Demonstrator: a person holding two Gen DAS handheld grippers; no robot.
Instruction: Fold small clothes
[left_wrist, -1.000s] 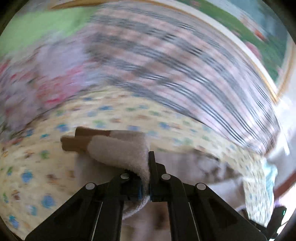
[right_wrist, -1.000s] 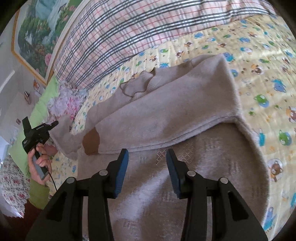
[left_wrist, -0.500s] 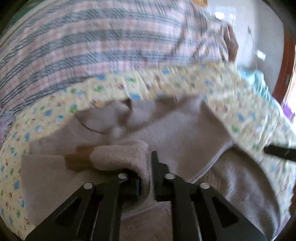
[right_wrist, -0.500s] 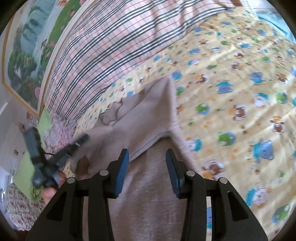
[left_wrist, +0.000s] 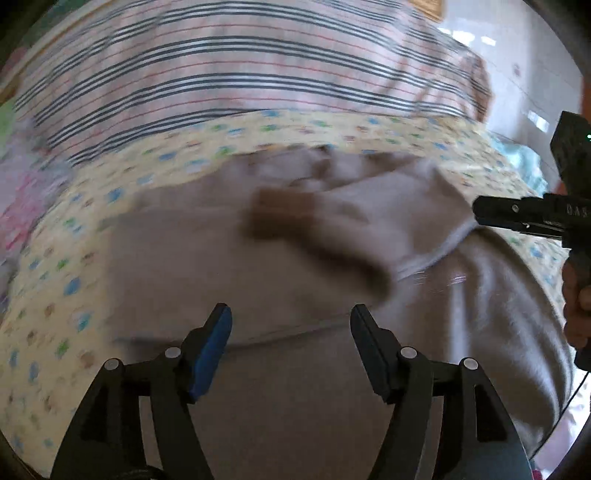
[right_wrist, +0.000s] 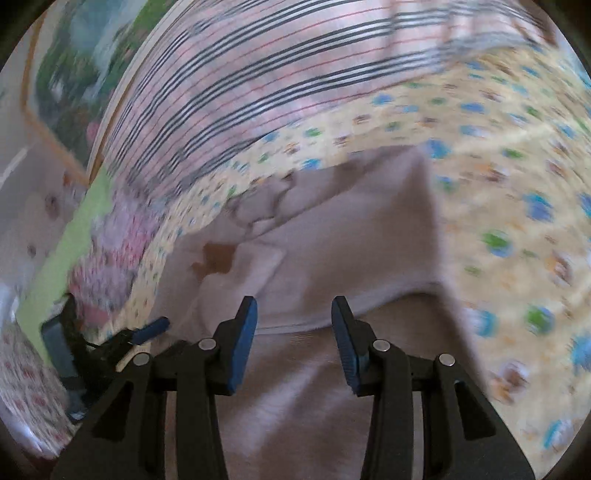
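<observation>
Bed: yellow animal-print sheet (right_wrist: 517, 155), plaid pillow (left_wrist: 240, 74), beige sweater (left_wrist: 258, 369). Framed painting (right_wrist: 74, 74). Left gripper (left_wrist: 290, 328) just opened, empty; right gripper (right_wrist: 293, 321) apart, empty.

Plenty of room is showing over the yellow printed sheet (right_wrist: 517, 192) to the right of the beige sweater (right_wrist: 332, 229); the striped plaid pillow (left_wrist: 236, 74) is walling off the far side; the floral cloth (right_wrist: 114, 243) is crowding the left edge; the right gripper (left_wrist: 480, 210) is sitting over the sweater's right fold, partly blocking that side; the stretch of sweater between both grippers is lying flat and open.
</observation>
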